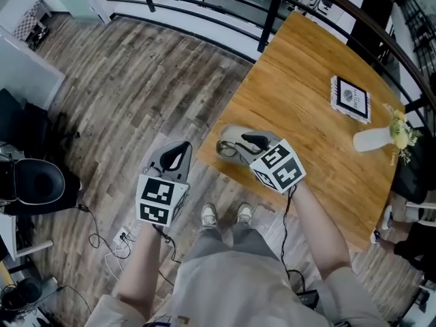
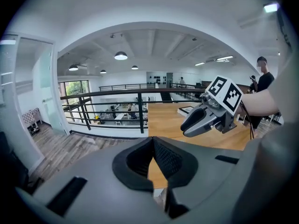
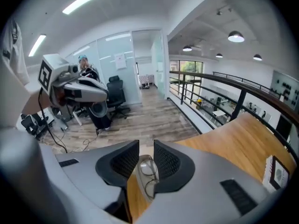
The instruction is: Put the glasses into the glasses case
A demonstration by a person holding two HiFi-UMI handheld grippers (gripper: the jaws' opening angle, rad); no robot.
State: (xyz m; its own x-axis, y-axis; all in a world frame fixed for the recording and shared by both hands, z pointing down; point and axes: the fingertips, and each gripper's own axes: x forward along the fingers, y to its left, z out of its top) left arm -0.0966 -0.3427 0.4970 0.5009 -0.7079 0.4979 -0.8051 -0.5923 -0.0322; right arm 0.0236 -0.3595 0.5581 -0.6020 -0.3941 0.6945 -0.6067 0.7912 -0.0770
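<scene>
The glasses (image 1: 223, 148) lie on a pale grey glasses case (image 1: 233, 135) at the near left corner of the wooden table (image 1: 306, 80). My right gripper (image 1: 240, 142) hangs above them, jaws apart and empty. In the right gripper view the glasses (image 3: 147, 171) and the case (image 3: 138, 174) show far below through the gap of the right gripper (image 3: 146, 146). My left gripper (image 1: 178, 146) hovers over the floor, left of the table, with its pads together and nothing between them. In the left gripper view the left gripper (image 2: 152, 141) points at the railing, with the right gripper (image 2: 187, 127) at its right.
A framed card (image 1: 351, 99) and a white vase with flowers (image 1: 373, 139) stand on the table's far right. A black railing (image 1: 272, 5) runs behind the table. A black chair (image 1: 34, 182) and cables (image 1: 122, 240) are on the wooden floor at left.
</scene>
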